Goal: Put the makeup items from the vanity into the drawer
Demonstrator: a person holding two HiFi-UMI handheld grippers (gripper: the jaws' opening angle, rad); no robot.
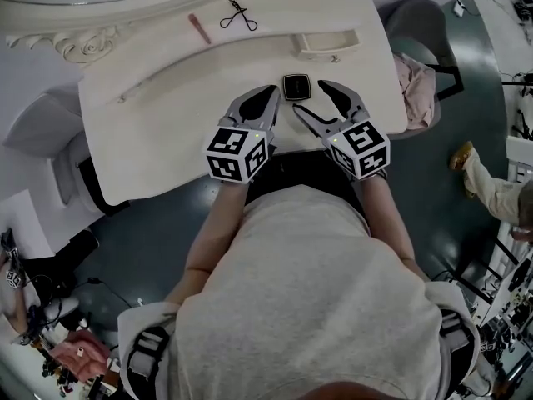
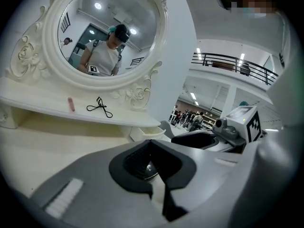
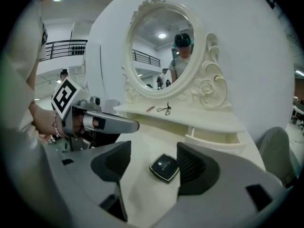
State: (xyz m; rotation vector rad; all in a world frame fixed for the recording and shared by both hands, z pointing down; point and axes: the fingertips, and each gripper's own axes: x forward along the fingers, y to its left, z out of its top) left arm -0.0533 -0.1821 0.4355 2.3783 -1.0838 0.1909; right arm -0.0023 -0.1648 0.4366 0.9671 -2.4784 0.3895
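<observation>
A black square compact (image 1: 296, 87) (image 3: 165, 167) lies flat on the white vanity top (image 1: 166, 132). My right gripper (image 1: 310, 96) (image 3: 154, 163) stands open around it, the compact close to the right pad and no pad pressing on it. My left gripper (image 1: 271, 92) (image 2: 151, 146) is just left of the compact, its jaws meeting at the tips with nothing held. A small drawer (image 1: 329, 44) (image 3: 216, 139) stands pulled open under the raised shelf. On that shelf lie a black eyelash curler (image 1: 239, 15) (image 2: 99, 107) and a pink stick (image 1: 199, 28) (image 2: 71, 104).
An oval mirror (image 3: 161, 56) in a carved white frame rises behind the shelf. A grey chair (image 1: 416, 19) with pink cloth (image 1: 414, 86) stands at the vanity's right end. Another person's sleeve (image 1: 493, 192) shows at the right, and cluttered floor at the lower left.
</observation>
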